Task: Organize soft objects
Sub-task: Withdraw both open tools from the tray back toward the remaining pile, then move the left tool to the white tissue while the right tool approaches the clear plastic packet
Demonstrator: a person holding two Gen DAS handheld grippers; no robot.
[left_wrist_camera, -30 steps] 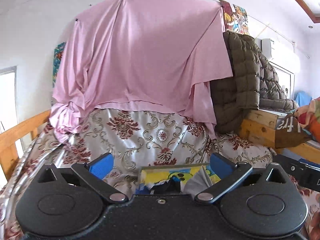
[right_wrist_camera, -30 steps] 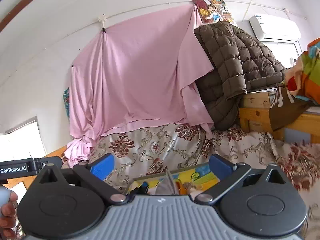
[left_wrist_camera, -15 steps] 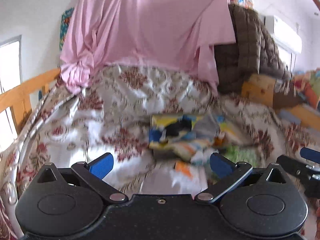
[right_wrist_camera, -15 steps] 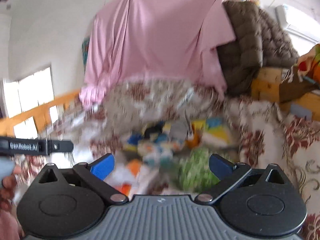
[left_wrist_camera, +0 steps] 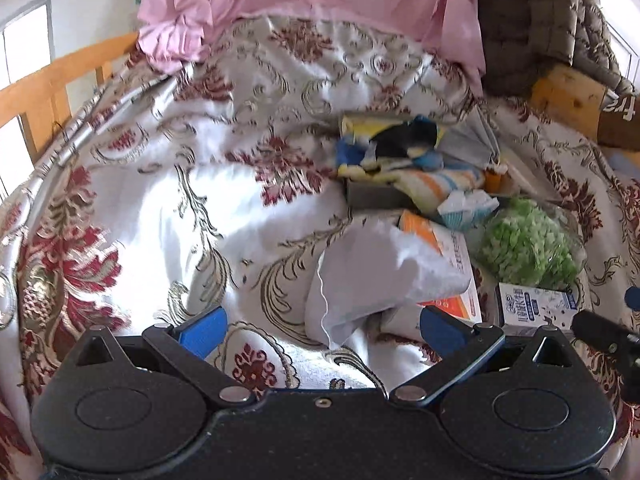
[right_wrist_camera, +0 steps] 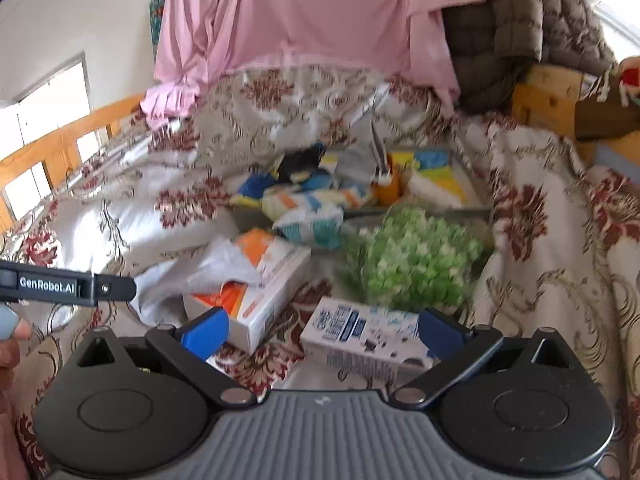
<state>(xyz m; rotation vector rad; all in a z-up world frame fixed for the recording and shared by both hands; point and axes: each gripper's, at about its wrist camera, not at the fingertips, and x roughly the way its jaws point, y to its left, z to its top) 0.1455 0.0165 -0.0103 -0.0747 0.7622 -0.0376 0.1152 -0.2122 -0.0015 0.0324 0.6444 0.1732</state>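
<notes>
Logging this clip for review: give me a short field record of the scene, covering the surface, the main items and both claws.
surface: bed under a floral bedspread
left claw: open, empty, over a white cloth
right claw: open, empty, above a blue-and-white carton
items: orange-and-white box, bag of green pieces, grey tray heaped with colourful soft items
backdrop: pink sheet, brown quilted jacket

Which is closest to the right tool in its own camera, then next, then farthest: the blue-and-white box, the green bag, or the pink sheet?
Seen from the right tool:
1. Blue-and-white box, right between the open fingers, closest.
2. Green bag, just behind the box, slightly right.
3. Pink sheet, hanging at the far end of the bed, farthest.
</notes>
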